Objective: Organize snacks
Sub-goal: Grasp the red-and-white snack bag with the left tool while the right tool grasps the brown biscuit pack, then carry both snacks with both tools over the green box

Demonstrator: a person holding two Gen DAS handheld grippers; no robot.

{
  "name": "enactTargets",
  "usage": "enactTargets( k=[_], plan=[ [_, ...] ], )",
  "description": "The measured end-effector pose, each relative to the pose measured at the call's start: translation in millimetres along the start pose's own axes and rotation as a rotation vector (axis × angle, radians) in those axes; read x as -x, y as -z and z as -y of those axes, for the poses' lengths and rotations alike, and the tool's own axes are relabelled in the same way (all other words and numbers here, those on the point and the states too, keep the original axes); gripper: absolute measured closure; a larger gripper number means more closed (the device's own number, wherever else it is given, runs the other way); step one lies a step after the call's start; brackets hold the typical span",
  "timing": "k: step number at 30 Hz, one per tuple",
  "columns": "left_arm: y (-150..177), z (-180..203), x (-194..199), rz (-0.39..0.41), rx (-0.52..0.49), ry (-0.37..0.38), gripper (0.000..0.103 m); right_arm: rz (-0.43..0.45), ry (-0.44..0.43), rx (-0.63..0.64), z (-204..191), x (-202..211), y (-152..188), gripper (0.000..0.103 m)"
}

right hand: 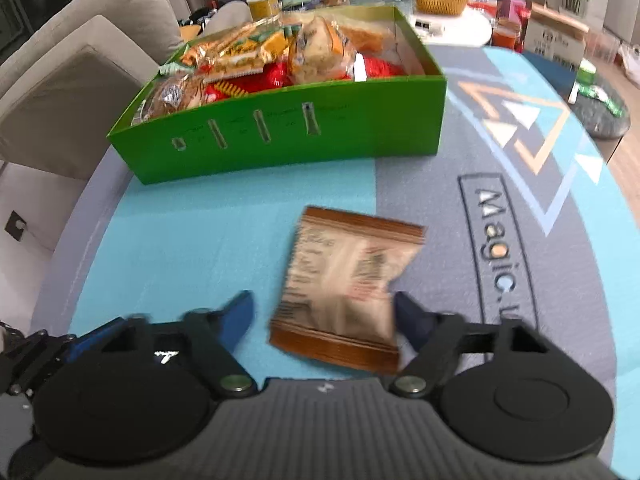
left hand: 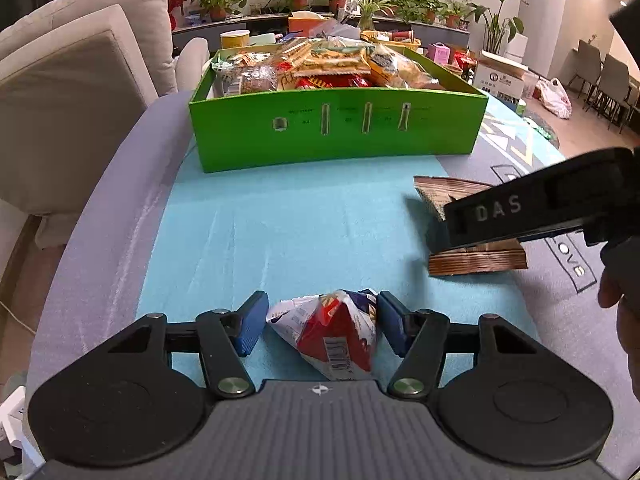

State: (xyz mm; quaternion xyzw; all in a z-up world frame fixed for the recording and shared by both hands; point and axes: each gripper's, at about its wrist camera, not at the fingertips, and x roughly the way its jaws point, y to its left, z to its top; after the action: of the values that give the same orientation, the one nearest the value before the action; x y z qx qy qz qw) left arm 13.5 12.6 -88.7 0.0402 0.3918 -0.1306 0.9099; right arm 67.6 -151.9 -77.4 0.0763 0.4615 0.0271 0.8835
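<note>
Snacks are what's getting sorted here, and 2 packets are sitting loose on the blue mat (left hand: 304, 220) with a gripper over each.

Left gripper (left hand: 322, 322) is standing open around a crumpled red and white packet (left hand: 332, 332). The right pad looks like it's touching the wrapper edge, and the left pad (left hand: 252, 326) is showing a sliver of mat beside it, so it's not squeezing yet. I'd be closing it low on the fat middle, since the pointy crumpled corners will probably just fold and slip.

Right gripper (right hand: 324, 316) is hanging open over a brown and beige packet (right hand: 344, 280). That frame is blurry, so I can't tell if the right finger is touching. The packet is lying flat and slightly askew, so I'd be squaring the fingers to its long sides before pinching.

Further out, the green box (left hand: 336, 128) is sitting at the far end of the mat, already heaped with snacks. Anything going in is probably needing a lift over that front wall.
</note>
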Motion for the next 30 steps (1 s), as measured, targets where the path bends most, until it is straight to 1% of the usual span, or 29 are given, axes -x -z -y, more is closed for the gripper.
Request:
enactTargets(
  k=[3,8,13,18,23,27,30],
  plan=[
    [-5.2,-2.2,3.4,0.018,0.005,0.005,0.046,0.019,-0.060,-0.056,10.8,4.3,-1.8,0.041],
    [-18.7,-4.9,10.4,0.053,0.012,0.021,0.046,0.083,-0.074,-0.023,7.4,20.0,-8.7,0.041],
    [-33.8,-4.6,18.3,0.097,0.000,0.022,0.047,0.170,-0.095,0.017,3.1,38.3,-22.8,0.041],
    [-51.5,-4.8,25.0,0.140,-0.008,0.024,0.048,0.240,-0.101,0.019,5.6,47.7,-41.0,0.041],
    [-75.2,-6.6,32.0,0.187,-0.010,0.024,0.048,0.291,-0.101,0.013,9.0,55.5,-60.6,0.041],
    [-97.3,-9.0,34.3,0.220,-0.004,0.028,0.048,0.308,-0.104,0.011,11.0,56.8,-73.7,0.041],
    [-116.7,-12.8,31.1,0.251,0.019,0.016,0.048,0.320,-0.113,0.004,12.1,54.1,-85.6,0.041]
  ],
)
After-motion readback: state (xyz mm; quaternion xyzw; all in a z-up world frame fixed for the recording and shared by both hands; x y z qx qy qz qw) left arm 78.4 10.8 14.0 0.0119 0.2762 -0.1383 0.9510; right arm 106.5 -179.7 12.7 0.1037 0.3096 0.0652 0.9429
